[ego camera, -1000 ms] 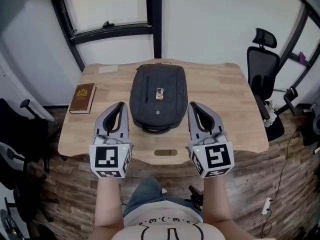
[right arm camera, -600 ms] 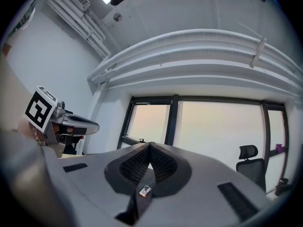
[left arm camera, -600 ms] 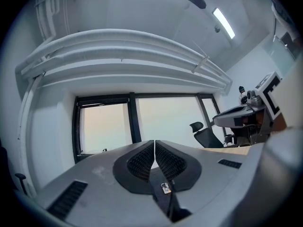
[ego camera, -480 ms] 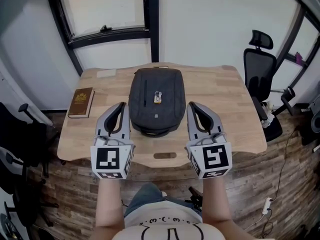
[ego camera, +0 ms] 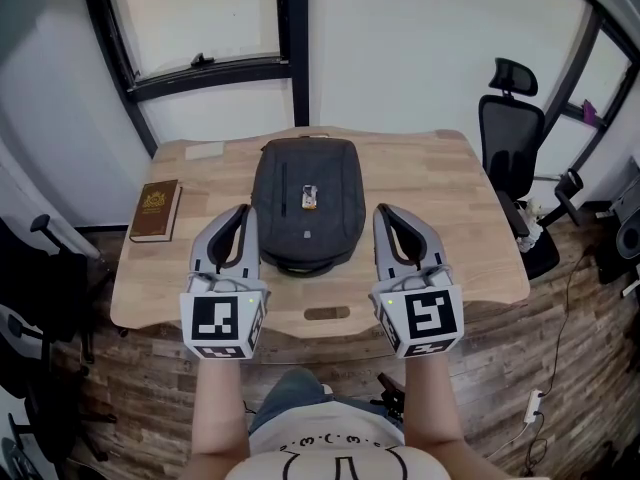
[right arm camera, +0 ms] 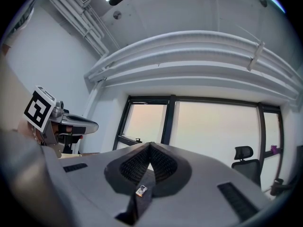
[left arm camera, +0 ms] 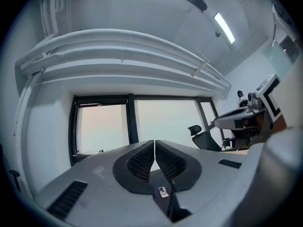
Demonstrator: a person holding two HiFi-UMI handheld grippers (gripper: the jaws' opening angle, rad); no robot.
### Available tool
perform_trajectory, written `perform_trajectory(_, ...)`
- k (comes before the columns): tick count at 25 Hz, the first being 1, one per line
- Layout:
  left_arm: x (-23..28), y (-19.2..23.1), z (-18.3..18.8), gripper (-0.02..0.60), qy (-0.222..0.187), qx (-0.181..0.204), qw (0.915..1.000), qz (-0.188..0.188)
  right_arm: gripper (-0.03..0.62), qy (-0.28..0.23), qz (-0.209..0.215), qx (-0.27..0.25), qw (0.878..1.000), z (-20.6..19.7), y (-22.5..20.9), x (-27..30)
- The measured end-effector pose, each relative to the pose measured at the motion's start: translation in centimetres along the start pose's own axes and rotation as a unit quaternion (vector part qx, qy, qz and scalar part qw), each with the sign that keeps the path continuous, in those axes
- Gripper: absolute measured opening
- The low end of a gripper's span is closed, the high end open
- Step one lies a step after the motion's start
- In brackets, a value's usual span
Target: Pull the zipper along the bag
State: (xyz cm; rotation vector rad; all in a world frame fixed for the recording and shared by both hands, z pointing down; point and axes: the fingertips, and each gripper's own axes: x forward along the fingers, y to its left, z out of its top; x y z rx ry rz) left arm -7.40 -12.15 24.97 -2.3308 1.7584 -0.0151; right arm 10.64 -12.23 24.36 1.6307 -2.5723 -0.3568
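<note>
Jaws pressed together on nothing, left gripper [ego camera: 242, 212] and right gripper [ego camera: 384, 212] hover over the table's [ego camera: 430, 193] near edge, flanking the bag [ego camera: 305, 208]; zipper position unreadable.

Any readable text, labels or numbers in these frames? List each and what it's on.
No text reads clearly.
Book: gold print on the cover, too small to read.
Bag: small tag on its front, too small to read.
Marker cubes: black-and-white square patterns, no words.
Shirt: printed marks, not legible.
</note>
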Motion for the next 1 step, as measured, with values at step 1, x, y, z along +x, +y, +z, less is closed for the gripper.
perform_trajectory(1, 0.05, -0.02, -0.05, 0.018, 0.0, 0.0, 1.0, -0.001, 0.05, 0.0, -0.001, 0.0, 1.0, -0.01, -0.05, 0.0)
